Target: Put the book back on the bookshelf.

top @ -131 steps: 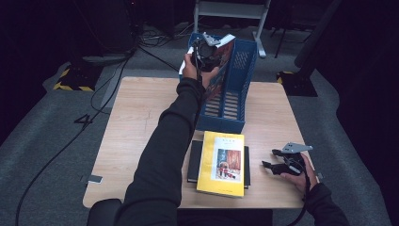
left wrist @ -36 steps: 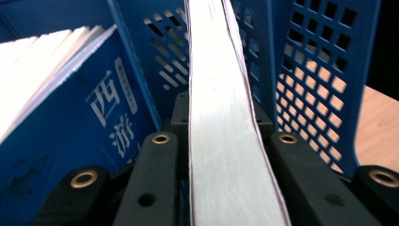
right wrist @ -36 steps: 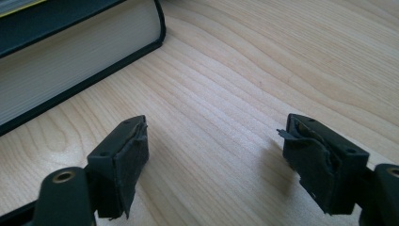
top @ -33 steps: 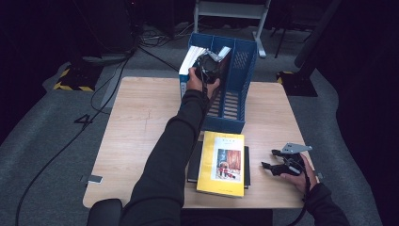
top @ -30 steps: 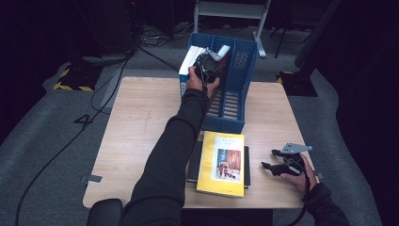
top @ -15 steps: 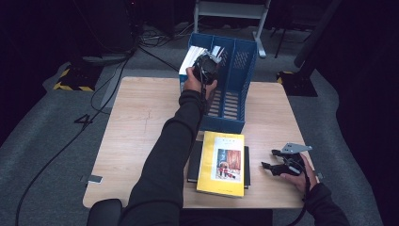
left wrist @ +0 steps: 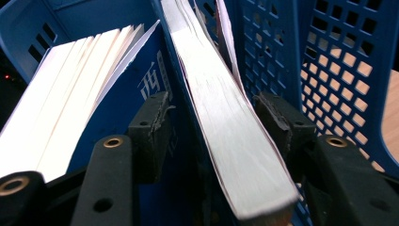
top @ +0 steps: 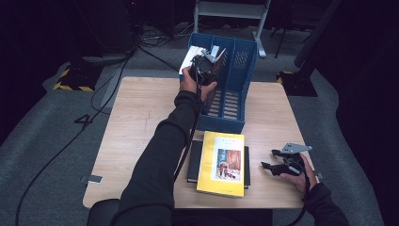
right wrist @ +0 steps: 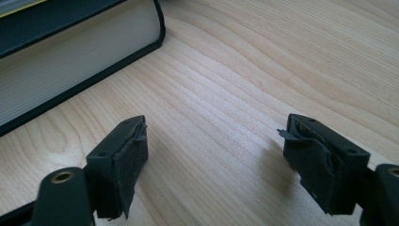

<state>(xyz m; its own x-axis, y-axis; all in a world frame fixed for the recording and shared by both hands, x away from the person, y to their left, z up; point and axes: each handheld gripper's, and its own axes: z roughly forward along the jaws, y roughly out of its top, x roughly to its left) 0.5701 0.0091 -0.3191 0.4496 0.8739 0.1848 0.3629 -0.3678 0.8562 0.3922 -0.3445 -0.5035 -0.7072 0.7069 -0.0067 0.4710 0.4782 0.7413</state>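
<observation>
Left gripper [left wrist: 211, 122] over the blue file rack [top: 237, 70] at the far edge of the surface [top: 141, 117]. Jaws just opening, spread either side of a book [left wrist: 226, 141] standing edge-up in the rack's middle compartment; pads clear of its covers. Second book [left wrist: 61, 108] leaning in the next compartment. Right gripper [right wrist: 214, 155] resting low on the surface at the near right corner, jaws spread wide, nothing between. Yellow book [top: 222, 162] stacked on a dark book [right wrist: 70, 52] just beside the right gripper.
</observation>
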